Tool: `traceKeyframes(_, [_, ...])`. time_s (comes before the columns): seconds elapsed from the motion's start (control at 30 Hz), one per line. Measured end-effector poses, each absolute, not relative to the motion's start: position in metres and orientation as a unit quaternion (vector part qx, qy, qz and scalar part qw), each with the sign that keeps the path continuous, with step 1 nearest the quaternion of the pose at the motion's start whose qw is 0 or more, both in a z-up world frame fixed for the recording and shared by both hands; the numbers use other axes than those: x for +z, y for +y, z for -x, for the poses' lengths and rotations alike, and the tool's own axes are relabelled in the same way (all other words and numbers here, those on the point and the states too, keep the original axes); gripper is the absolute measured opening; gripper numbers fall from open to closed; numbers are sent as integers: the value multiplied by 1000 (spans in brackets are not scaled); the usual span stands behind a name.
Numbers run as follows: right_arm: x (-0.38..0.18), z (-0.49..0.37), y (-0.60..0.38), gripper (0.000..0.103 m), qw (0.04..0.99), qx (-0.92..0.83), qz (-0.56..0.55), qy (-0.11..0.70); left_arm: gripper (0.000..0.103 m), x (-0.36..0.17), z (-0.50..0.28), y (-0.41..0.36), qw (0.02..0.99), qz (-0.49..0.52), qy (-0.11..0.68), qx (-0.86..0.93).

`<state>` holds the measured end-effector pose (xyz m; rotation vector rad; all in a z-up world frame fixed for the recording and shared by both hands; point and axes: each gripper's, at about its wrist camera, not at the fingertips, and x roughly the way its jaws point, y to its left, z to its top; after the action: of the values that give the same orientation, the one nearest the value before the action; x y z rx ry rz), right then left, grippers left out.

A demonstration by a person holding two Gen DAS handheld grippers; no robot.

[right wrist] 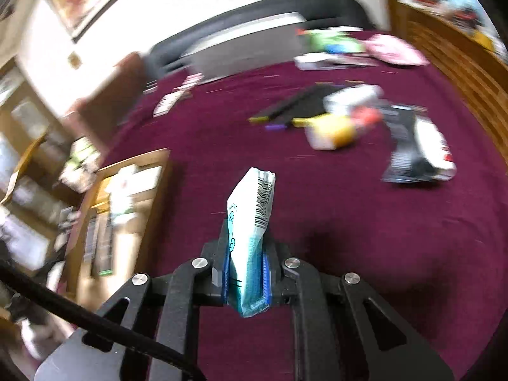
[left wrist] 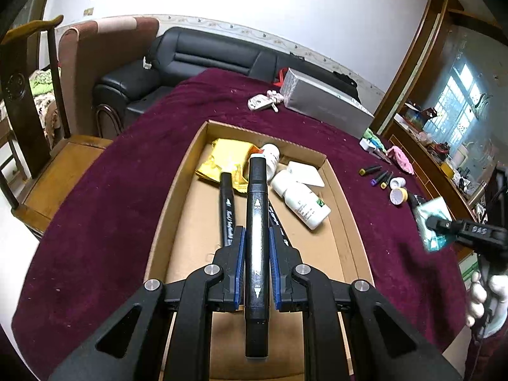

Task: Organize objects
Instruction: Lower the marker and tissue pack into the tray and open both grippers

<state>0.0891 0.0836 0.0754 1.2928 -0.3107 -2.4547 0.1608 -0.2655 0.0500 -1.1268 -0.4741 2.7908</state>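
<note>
My left gripper (left wrist: pixel 257 231) is shut on a black marker (left wrist: pixel 257 197), its blue pads pressing both sides. It hangs over an open cardboard box (left wrist: pixel 190 222) on the maroon cloth. In the box lie another black marker (left wrist: pixel 228 212), two white bottles (left wrist: pixel 300 200), a yellow packet (left wrist: pixel 222 158) and a white card (left wrist: pixel 304 173). My right gripper (right wrist: pixel 246 241) is shut on a teal and white packet (right wrist: pixel 250 209) with a barcode, held above the cloth to the right of the box (right wrist: pixel 139 162). The left wrist view shows this packet (left wrist: pixel 433 222) at the far right.
On the cloth lie a silver box (left wrist: pixel 327 101), several loose markers (left wrist: pixel 376 174), small jars (left wrist: pixel 398 195), a pink cloth (left wrist: pixel 403 157) and a black and white pack (right wrist: pixel 419 149). A black sofa (left wrist: pixel 206 54) and a wooden chair (left wrist: pixel 47 174) stand beyond the table edge.
</note>
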Motion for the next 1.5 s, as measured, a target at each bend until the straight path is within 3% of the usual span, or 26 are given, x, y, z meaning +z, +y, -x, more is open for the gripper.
traceKeyframes(0.23, [57,-93,-42,13,319,-791,-516,-78,12,30,-141,-251,49,416,-147,896])
traceKeyframes(0.4, [33,-92,-98,13,331,-775,-538,-32,12,19,-130,-258,31,435,-145,888])
traceKeyframes(0.77, [13,-72,-116,13,314,-772,-552,-6,13,17,-128,-266,39,443,-165,880])
traceKeyframes(0.87, [15,-74,-115,15,310,-777,-548,2,22,18,-129,-269,45,437,-175,881])
traceKeyframes(0.93, [15,-72,-113,18,308,-778,-547,-3,37,21,-131,-271,45,431,-184,882])
traceKeyframes(1.0, [16,-74,-109,22,310,-779,-546,-7,41,25,-132,-273,43,426,-190,884])
traceKeyframes(1.5, [49,-87,-70,34,314,-811,-488,-69,45,52,-149,-275,29,384,-202,900])
